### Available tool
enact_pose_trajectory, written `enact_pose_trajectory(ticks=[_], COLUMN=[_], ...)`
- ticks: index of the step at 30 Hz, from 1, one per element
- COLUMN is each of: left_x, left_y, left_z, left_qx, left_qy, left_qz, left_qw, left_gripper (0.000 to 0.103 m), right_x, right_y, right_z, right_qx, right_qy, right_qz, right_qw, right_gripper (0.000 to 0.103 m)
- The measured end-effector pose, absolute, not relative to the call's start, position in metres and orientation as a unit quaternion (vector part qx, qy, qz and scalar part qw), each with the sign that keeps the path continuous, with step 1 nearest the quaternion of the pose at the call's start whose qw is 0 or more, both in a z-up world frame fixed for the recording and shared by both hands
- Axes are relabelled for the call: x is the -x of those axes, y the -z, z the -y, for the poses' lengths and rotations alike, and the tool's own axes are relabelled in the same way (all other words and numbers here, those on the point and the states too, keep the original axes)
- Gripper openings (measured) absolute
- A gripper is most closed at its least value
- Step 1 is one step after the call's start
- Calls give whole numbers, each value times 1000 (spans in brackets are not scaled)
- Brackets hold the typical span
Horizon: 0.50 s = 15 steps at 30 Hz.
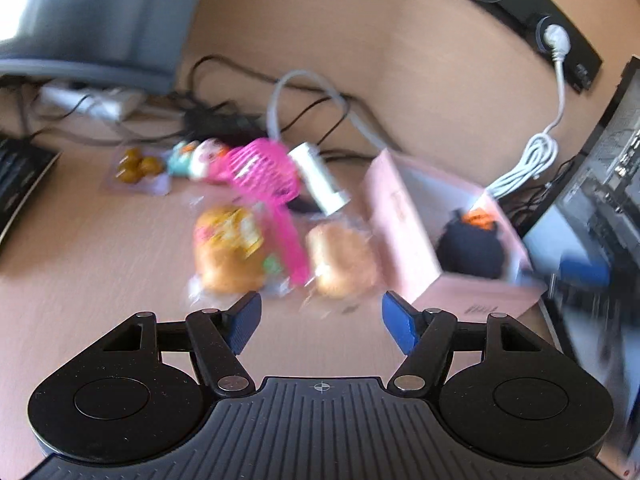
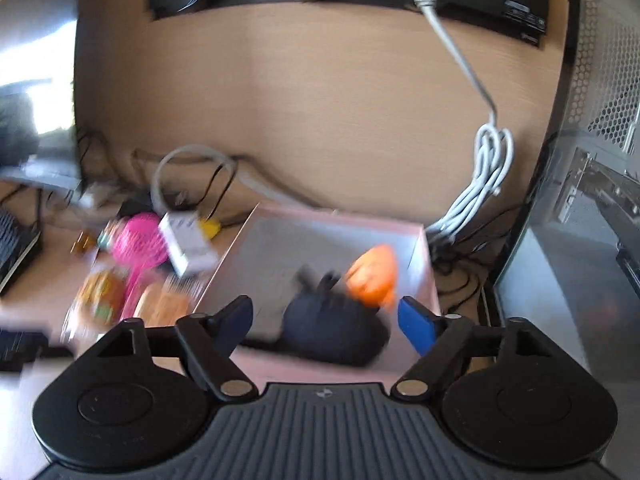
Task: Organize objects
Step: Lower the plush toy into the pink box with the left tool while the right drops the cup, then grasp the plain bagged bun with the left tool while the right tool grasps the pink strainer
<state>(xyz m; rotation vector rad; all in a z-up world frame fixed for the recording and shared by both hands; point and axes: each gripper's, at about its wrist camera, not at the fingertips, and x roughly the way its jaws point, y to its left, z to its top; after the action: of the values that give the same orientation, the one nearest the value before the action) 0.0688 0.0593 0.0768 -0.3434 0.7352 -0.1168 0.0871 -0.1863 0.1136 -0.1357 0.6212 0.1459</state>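
A light wood-grain desk (image 1: 100, 240) strewn with cables holds your clutter beside an open pink cardboard box (image 2: 256, 368), where a black plush toy with an orange tag (image 2: 332, 332) already lies. Your right gripper (image 2: 325, 322) hangs over it, jaws spread and empty. Your left gripper (image 1: 322, 322), likewise spread and empty, nears two plastic-wrapped golden buns (image 1: 340, 260); settle squarely over one before squeezing gently.
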Motion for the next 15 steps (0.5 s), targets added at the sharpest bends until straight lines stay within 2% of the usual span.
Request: enact_pose_trajectory(ticks=[3,8,10,13,14,15], left_x=[-92,-144,-155,-165,-166,-165], left_y=[-79,-53,-41,-30,-29,-28], left_z=[-40,-15,-11,-7,-8,-9], left_qx=[143,96,95,90,93,92], left_qy=[66,21,29,41,41,46], left_qz=[-359,-423,-435,-436,-434,-429], left_qw=[920,901,895,894,895,898], left_gripper=[73,72,78,84,84,79], right_x=[-54,-3,12,29,31,32], right_y=[-105,-99,-98,-95,-94,-92], right_z=[177,171,170,175,177,179], right_qx=[98,133,141,147,147,145], right_qy=[-77,-80,-78,-71,-68,-63], right_qz=[-309,-313,-314,-320,-324,-330], right_qw=[943,937,936,933,932,931], right_gripper=[84,88,94,96,96,96])
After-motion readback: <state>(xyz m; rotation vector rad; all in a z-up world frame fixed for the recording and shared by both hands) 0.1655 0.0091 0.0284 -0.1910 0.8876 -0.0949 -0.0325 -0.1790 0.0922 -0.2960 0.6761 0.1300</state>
